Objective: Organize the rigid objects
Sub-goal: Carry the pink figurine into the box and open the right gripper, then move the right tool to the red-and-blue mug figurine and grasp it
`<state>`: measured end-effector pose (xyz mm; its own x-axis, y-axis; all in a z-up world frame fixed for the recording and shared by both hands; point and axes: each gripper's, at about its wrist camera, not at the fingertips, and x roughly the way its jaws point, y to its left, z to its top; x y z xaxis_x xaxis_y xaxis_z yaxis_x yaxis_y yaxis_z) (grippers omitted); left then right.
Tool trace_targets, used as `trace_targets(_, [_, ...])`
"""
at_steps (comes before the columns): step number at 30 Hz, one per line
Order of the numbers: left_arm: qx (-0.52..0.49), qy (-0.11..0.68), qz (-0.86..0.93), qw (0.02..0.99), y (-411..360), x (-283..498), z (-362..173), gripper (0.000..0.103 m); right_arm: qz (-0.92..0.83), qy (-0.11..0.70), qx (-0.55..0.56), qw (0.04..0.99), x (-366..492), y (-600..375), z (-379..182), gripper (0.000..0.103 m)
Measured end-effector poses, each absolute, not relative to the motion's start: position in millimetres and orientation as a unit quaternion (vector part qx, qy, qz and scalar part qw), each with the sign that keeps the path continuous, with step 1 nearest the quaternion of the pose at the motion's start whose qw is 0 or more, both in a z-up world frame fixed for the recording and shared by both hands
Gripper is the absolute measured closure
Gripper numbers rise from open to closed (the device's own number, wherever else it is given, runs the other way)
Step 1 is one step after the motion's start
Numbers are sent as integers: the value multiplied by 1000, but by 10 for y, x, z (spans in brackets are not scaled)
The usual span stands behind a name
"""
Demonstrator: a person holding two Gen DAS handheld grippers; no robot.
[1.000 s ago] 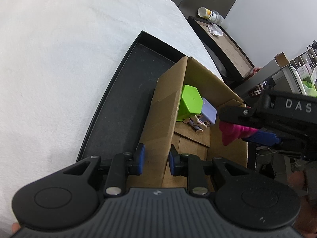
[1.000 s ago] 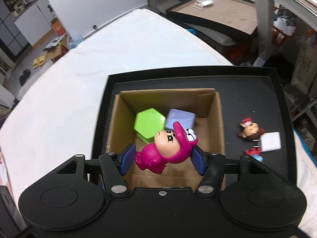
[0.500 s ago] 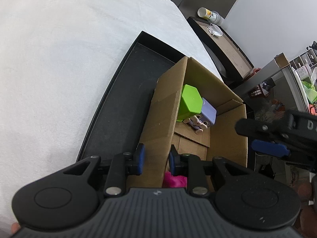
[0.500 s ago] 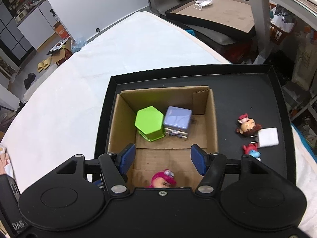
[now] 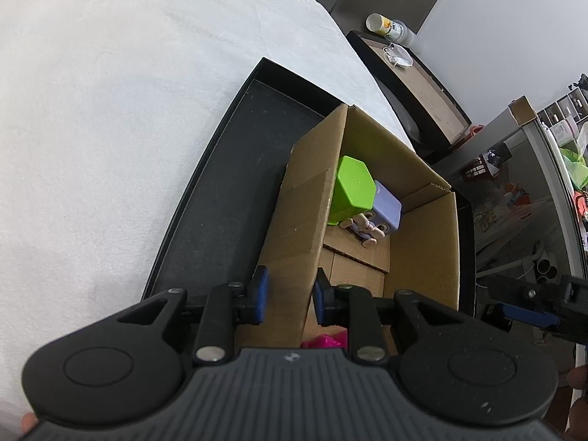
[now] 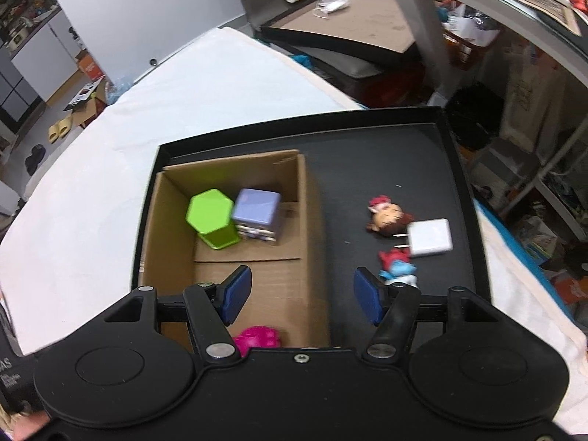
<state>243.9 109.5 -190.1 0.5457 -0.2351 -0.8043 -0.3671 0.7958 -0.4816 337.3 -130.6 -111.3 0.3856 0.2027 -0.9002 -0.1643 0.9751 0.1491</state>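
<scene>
A cardboard box stands on a black tray. In it are a green hexagonal tin, a purple cube and a pink figure, mostly hidden by my right gripper's body. My left gripper is shut on the box's left wall. My right gripper is open and empty above the box's right wall. On the tray right of the box lie a red-haired doll head, a white charger and a blue figure.
The tray rests on a white cloth-covered table. Beyond the table's far edge is a second tray with a cardboard sheet, a cup and a face mask. Shelves and clutter stand at the right.
My right gripper opened and let the pink figure fall into the box. It then drew back and shifted to the right, over the box's right wall. The left gripper has not moved.
</scene>
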Motion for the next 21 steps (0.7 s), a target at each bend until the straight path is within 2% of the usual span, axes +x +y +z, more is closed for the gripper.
trace_targets(21, [-311,475,44,822,1083,2436,-1896,80,75,564,10,823,3473,-1803,-1507,44])
